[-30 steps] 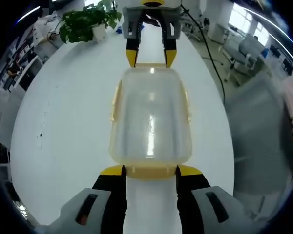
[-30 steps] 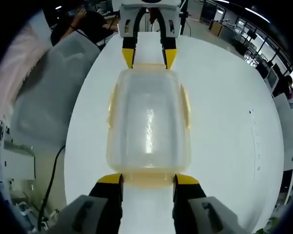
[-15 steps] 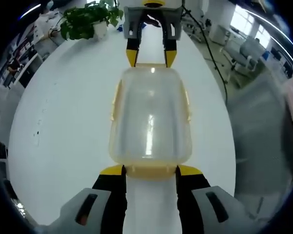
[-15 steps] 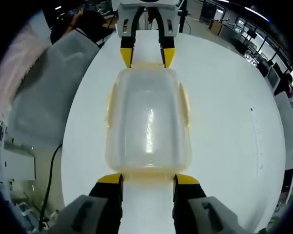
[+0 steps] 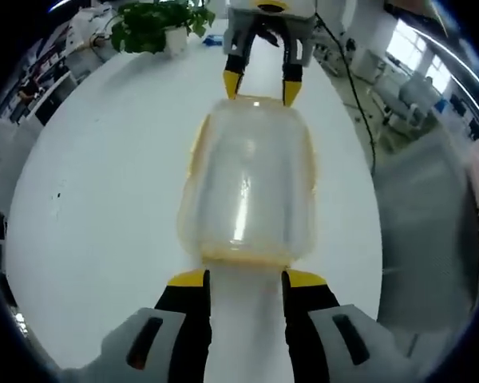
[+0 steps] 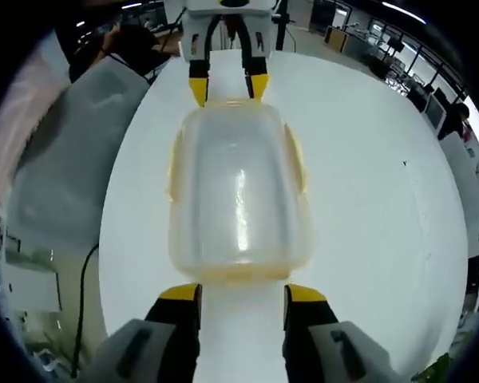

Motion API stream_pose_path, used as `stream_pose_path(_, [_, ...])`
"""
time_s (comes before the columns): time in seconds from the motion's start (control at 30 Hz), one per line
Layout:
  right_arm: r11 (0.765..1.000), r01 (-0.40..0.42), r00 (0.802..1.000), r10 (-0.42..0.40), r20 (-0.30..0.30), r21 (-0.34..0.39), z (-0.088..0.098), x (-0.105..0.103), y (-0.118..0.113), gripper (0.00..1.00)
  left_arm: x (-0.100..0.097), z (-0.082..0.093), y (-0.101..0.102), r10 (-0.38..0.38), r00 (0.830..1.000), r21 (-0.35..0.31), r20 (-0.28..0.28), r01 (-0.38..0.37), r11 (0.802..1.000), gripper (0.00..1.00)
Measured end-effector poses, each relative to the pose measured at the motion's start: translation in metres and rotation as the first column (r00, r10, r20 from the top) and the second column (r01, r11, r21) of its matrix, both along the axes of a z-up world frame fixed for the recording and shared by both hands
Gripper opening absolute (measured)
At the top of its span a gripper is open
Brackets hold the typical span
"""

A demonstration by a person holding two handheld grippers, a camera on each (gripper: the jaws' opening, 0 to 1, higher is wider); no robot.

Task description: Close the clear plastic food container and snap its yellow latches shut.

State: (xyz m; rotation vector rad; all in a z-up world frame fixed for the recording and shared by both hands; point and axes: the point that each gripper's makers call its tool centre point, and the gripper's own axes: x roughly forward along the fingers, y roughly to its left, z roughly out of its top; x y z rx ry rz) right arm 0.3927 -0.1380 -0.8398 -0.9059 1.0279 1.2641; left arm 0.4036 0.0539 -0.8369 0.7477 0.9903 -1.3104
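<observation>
Backing both tongs away from the ends of the closed container.

Left tongs (image 5: 245, 278) at 6 o'clock stand open, empty, apart from the container (image 5: 251, 187) on the bench (image 5: 104, 183); right tongs (image 6: 243, 293) likewise. A second ago the tips flanked the end latches; those end latches now look pressed down, side latches uncertain.

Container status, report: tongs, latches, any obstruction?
Left tongs and right tongs open, one at each end of the container. Lid on, side latches look down. White table around it, nothing blocking.
</observation>
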Motion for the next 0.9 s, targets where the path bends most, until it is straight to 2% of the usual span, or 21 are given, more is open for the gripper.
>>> stream_pose_path(0.13, [0.997,0.072,0.997,-0.072,-0.003,0.025,0.003,-0.004,-0.005,0.39,-0.006,0.005,0.003,0.094,0.993,-0.059,-0.067,-0.098,0.993,0.38])
stream_pose_path(0.27, [0.986,0.158,0.987,-0.156,-0.029,0.062,0.011,-0.007,-0.006,0.37,-0.001,0.014,0.006,0.176,0.981,-0.107,-0.086,-0.185,0.977,0.37])
stream_pose_path(0.37, [0.966,0.239,0.971,-0.237,-0.029,0.096,0.019,-0.001,-0.006,0.37,0.001,0.025,0.005,0.258,0.957,-0.151,-0.133,-0.277,0.949,0.39])
stream_pose_path(0.47, [0.938,0.319,0.948,-0.315,-0.051,0.138,0.028,0.003,-0.001,0.36,0.002,0.038,0.0,0.308,0.936,-0.208,-0.173,-0.34,0.917,0.4])
stream_pose_path(0.53, [0.93,0.335,0.942,-0.329,-0.068,0.153,0.03,0.003,0.002,0.35,0.006,0.041,-0.001,0.338,0.924,-0.22,-0.181,-0.373,0.902,0.39])
stream_pose_path(0.63, [0.92,0.359,0.933,-0.351,-0.073,0.16,0.032,0.003,0.007,0.35,0.011,0.042,-0.002,0.382,0.906,-0.226,-0.18,-0.416,0.881,0.38])
stream_pose_path(0.7, [0.908,0.388,0.922,-0.38,-0.08,0.159,0.032,0.005,0.01,0.35,0.013,0.039,-0.004,0.427,0.884,-0.224,-0.193,-0.463,0.857,0.38])
stream_pose_path(0.73, [0.891,0.424,0.905,-0.414,-0.094,0.162,0.031,0.005,0.011,0.35,0.013,0.039,-0.007,0.449,0.867,-0.234,-0.215,-0.492,0.839,0.38])
stream_pose_path(0.8, [0.889,0.429,0.903,-0.42,-0.092,0.161,0.03,0.005,0.012,0.35,0.009,0.038,-0.01,0.461,0.856,-0.236,-0.233,-0.51,0.827,0.39])
stream_pose_path(0.87, [0.875,0.456,0.89,-0.445,-0.104,0.161,0.028,0.004,0.015,0.35,0.01,0.034,-0.011,0.478,0.848,-0.24,-0.228,-0.525,0.817,0.39])
stream_pose_path(0.9, [0.865,0.472,0.881,-0.457,-0.123,0.168,0.027,0.002,0.017,0.35,0.011,0.032,-0.012,0.493,0.839,-0.242,-0.232,-0.541,0.806,0.39])
